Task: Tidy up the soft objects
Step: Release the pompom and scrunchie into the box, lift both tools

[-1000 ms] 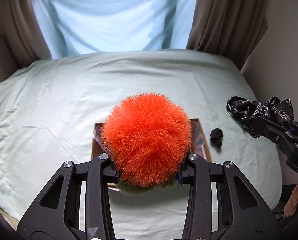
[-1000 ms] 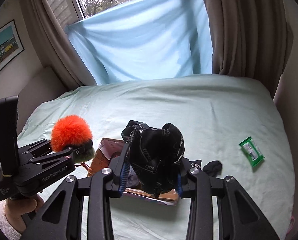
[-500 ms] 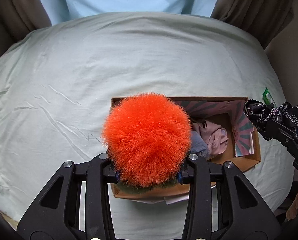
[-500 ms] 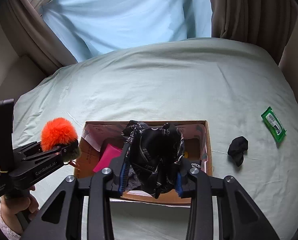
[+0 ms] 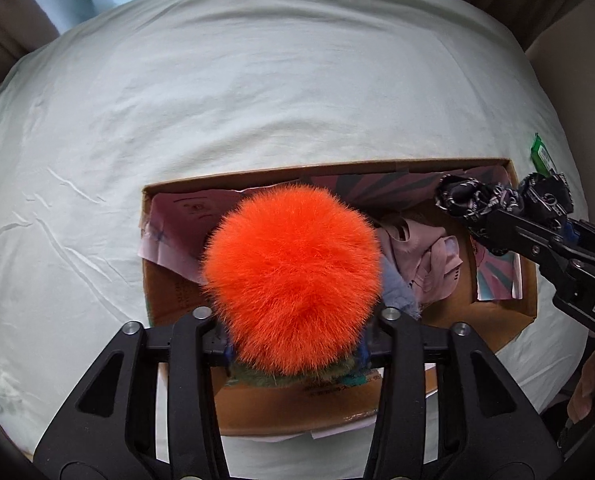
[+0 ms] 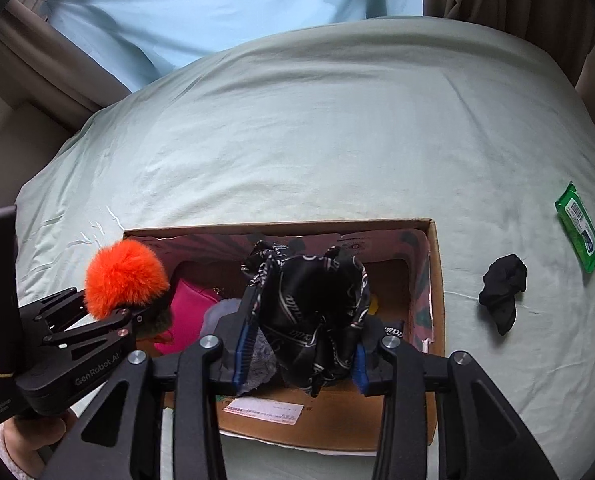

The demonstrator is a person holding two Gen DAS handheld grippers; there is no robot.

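Note:
My left gripper is shut on a fluffy orange pompom with a green fuzzy base, held above the left half of an open cardboard box. It also shows in the right wrist view. My right gripper is shut on a black scarf with white print, held above the box; the scarf also shows in the left wrist view. Inside the box lie a pale pink cloth, a bright pink item and a grey fuzzy piece.
The box sits on a bed with a pale green sheet. A small black cloth and a green packet lie on the sheet right of the box. Curtains and a blue sheet hang behind the bed.
Both grippers have tilted down and moved closer over the box, so its inside has come into view. Both have kept their hold on the pompom and scarf.

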